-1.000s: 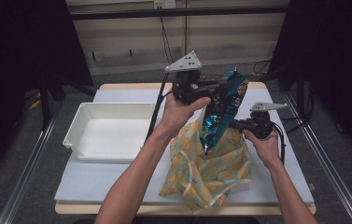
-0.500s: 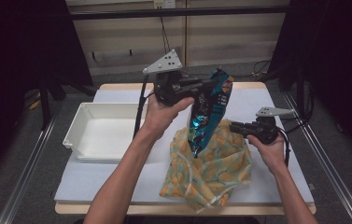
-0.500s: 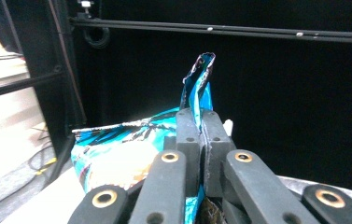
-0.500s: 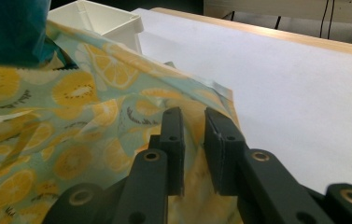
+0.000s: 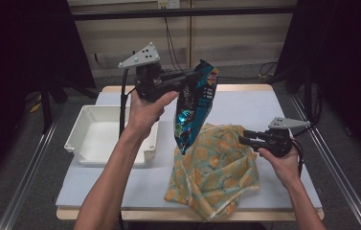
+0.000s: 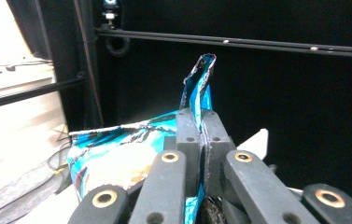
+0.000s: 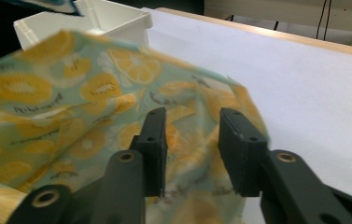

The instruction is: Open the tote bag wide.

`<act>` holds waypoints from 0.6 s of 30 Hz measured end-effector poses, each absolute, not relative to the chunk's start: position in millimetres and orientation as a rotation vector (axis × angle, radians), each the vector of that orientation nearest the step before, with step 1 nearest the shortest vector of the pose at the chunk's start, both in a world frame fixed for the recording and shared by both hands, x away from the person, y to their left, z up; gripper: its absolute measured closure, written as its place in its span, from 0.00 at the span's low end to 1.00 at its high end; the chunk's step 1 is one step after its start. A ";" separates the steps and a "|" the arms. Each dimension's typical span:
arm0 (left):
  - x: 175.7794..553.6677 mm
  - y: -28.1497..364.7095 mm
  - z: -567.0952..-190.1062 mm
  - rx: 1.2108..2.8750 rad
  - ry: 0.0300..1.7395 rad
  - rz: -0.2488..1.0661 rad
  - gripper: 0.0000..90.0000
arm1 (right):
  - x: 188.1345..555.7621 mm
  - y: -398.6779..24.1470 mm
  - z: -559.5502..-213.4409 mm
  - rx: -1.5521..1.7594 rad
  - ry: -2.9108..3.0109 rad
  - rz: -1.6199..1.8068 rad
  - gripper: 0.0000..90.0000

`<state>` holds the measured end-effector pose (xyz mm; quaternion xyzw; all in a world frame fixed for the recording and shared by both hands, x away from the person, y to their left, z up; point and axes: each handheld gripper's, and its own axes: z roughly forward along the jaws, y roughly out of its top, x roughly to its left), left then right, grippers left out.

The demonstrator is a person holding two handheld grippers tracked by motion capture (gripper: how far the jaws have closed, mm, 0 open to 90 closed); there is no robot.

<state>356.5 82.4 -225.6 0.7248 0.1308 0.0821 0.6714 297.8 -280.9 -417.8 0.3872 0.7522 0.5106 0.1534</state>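
My left gripper is shut on the top edge of a blue snack bag, which hangs in the air above the table, its lower tip just over a yellow citrus-print cloth bag. In the left gripper view the jaws pinch the foil of the snack bag tight. My right gripper sits at the cloth bag's right rim. Its jaws have just been opening and stand apart, the cloth bag loose between and beyond them.
An empty white tray stands at the table's left, its corner also in the right gripper view. The white table cover lies bare behind the cloth bag. Dark frame rails run along both sides.
The left gripper has carried the snack bag up and to the left, out of the cloth bag. The right gripper's jaws have opened off the cloth rim and drawn slightly right.
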 end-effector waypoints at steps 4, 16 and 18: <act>358.7 91.9 -225.2 1.644 0.307 0.207 0.98 | 286.1 -282.6 -411.5 1.098 2.143 1.481 0.58; 366.6 122.5 -247.3 1.649 0.399 0.231 0.98 | 261.8 -288.1 -411.0 1.102 2.119 1.477 0.40; 368.5 127.3 -250.6 1.659 0.415 0.240 0.98 | 258.4 -289.6 -411.1 1.101 2.102 1.490 0.38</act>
